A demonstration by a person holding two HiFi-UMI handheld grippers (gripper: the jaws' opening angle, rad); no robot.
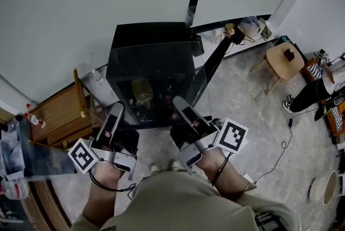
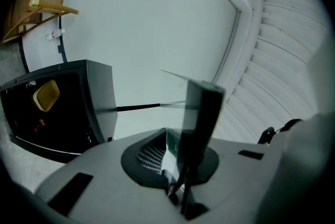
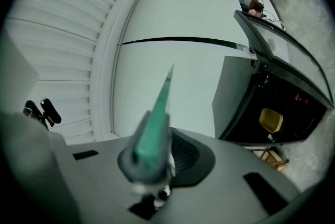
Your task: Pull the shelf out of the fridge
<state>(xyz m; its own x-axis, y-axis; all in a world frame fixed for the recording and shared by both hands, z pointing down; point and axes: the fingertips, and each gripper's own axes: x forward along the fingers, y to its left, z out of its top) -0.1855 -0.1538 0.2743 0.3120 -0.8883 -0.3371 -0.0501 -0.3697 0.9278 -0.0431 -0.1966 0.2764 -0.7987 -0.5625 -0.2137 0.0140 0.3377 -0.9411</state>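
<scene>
Two tongs are pinching the glass shelf: left tongs and right tongs. It is hanging before the black fridge.

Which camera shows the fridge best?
The head view: the black fridge sits centred, top and open front visible. The left gripper view shows only part at its left edge; the right gripper view, part at its right.

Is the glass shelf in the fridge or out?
Out. The left tongs and right tongs grip the glass shelf outside the open fridge.
</scene>
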